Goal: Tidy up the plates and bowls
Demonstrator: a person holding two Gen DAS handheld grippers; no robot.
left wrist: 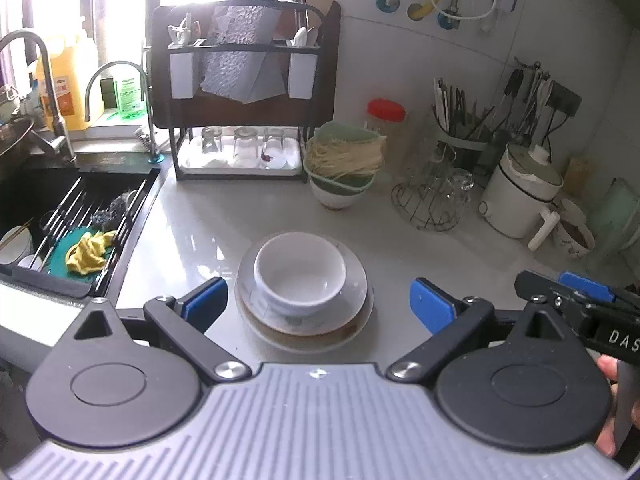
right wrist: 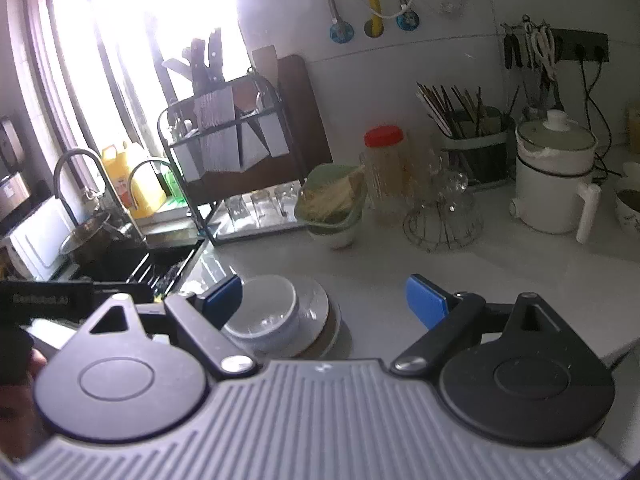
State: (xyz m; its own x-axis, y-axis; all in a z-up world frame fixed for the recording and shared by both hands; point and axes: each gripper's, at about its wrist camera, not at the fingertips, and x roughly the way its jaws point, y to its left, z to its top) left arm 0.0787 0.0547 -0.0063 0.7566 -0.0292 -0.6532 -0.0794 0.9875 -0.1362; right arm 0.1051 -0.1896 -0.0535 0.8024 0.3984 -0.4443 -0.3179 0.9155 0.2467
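Both the left gripper (left wrist: 318,306) and the right gripper (right wrist: 324,300) have jaws spread wide, grasping nothing. Ahead of the left jaws, a white bowl (left wrist: 300,272) sits upright, mouth up, apparently empty, on stacked plates (left wrist: 352,320) on the table (left wrist: 420,248).

left tongs (left wrist: 319,306) – agape; white bowl (left wrist: 300,270) on stacked plates (left wrist: 306,320)

The pale countertop (left wrist: 192,240) carries stacked plates (left wrist: 304,320), a drying rack (left wrist: 240,148) and a kettle (left wrist: 520,196).
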